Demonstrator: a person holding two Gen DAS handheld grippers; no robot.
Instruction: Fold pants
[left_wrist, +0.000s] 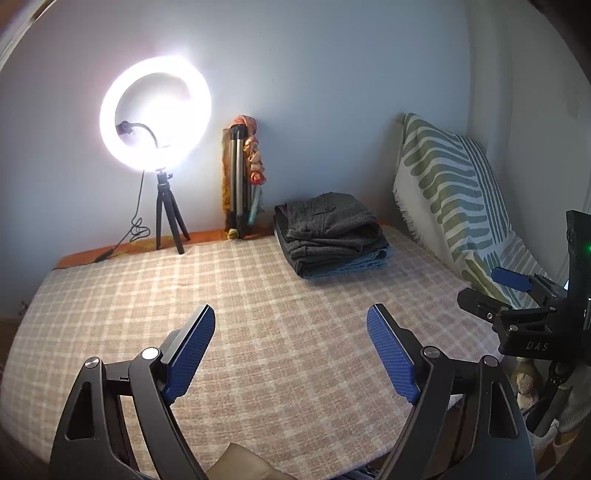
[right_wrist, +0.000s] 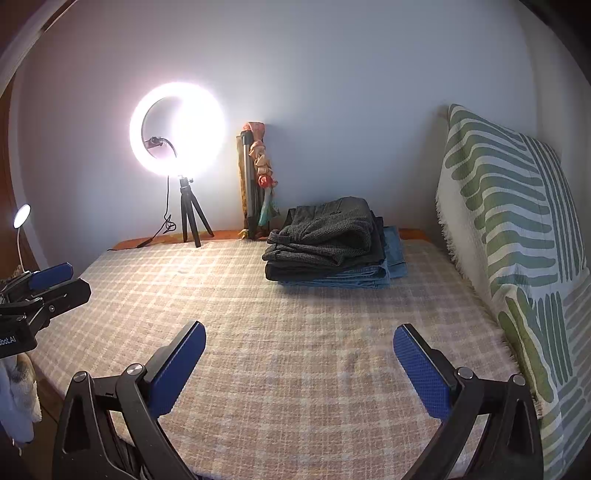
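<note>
Toppling threatens the stack of folded dark grey and blue denim pants (right_wrist: 328, 243) on the checked beige bed cover (right_wrist: 295, 350) if either empty, wide-open hand-held gripper, left (left_wrist: 291, 350) or right (right_wrist: 299, 365), snags only the top layer.

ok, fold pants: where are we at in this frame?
Done: a stack of folded pants sits at the far side of the bed, grey pair on top, denim underneath. In hand: nothing. The left hand-held gripper and right hand-held gripper are both open and empty above the checked cover. Left: no unfolded pants are visible, so this looks like the end of a fold or a pause between pairs.
</note>
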